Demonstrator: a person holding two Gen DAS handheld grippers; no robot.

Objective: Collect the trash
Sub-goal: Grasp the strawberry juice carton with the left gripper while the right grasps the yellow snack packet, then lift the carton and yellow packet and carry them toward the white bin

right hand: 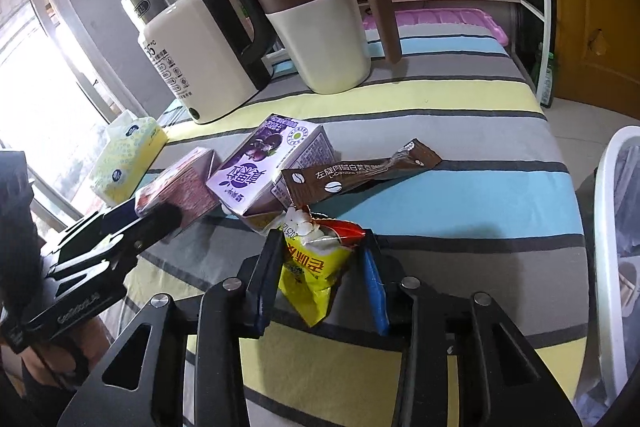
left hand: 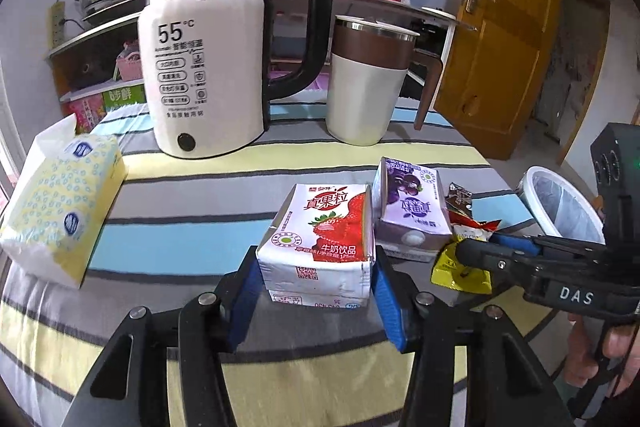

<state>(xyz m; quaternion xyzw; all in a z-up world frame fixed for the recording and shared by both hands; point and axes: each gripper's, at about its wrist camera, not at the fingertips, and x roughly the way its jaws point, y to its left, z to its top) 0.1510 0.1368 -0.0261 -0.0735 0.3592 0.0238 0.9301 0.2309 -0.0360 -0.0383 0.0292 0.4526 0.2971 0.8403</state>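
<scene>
Striped tabletop (left hand: pixel 192 195) curving away to a rounded far-right edge, bare stripes across the middle and near side. White-rimmed trash bin (left hand: pixel 560 207) just off the right edge, beside the right tongs. White electric kettle (left hand: pixel 204 67) and brown-and-cream jug (left hand: pixel 368 83) standing upright toward the far side, well apart from the trash. Yellow tissue pack (left hand: pixel 60 211) near the left edge.

Left tongs (left hand: pixel 314 283) low over the near tabletop, blue pads (left hand: pixel 244 291) pressed against both sides of the strawberry milk carton (left hand: pixel 320 243), closed on it. Purple blueberry milk carton (left hand: pixel 412 207) just behind and right of it, touching or nearly so; cannot tell which.

Right tongs (right hand: pixel 320 267) set around the yellow snack wrapper (right hand: pixel 312 267), left pad against the wrapper, right pad (right hand: pixel 376 291) with a sliver of gap visible; grip not certain, cannot tell whether clamped. Wrapper's torn red-and-white top poking out ahead of the fingertips. Brown coffee sachet (right hand: pixel 360 171) lying flat beyond the wrapper, one end leaning against the purple carton. Open striped cloth to the right of the sachet up to the tabletop edge, bin rim (right hand: pixel 604 227) past that.
</scene>
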